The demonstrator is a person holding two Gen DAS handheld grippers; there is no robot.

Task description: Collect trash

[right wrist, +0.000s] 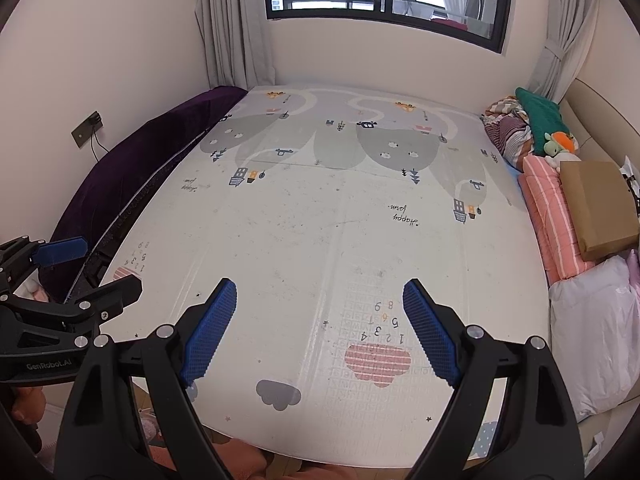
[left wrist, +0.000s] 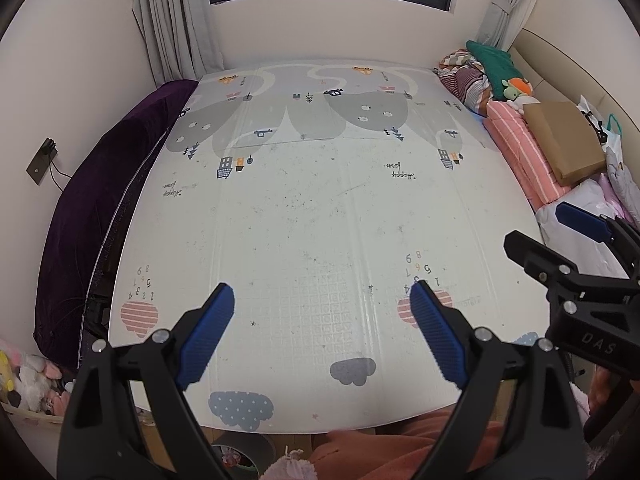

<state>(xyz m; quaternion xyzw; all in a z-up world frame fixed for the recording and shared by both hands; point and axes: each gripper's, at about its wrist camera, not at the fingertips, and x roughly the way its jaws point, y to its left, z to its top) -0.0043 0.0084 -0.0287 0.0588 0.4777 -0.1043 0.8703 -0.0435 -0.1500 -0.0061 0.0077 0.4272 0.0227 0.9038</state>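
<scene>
You held both tools side by side over the near edge of the play mat, and both pointed the same way, so I think you were looking for trash before you reached for any.

Far on the left, a dark purple cover lay bunched along the wall, just beside the mat. A wall plug with a thin wire sat above it. Soft toys were piled in the low left corner, off the mat.

Your left gripper was spread wide, with nothing between its blue pads. Your right gripper was spread wide too, and it held nothing.

The mat had small dark specks and smudges all over the middle. I could not pick out any clear piece of trash on it; the specks were too small to tell. The trash could be those bits, or something in the heap on the right.

On the right, things were pushed out of the way against the bed side: a pink striped blanket, a brown box on top of it, a green plush toy, and a white bag.

The mat said "Happy" upside down, and showed the numbers 1 to 9. One tool read "DAS", and the other read "GenRobot.AI".
</scene>
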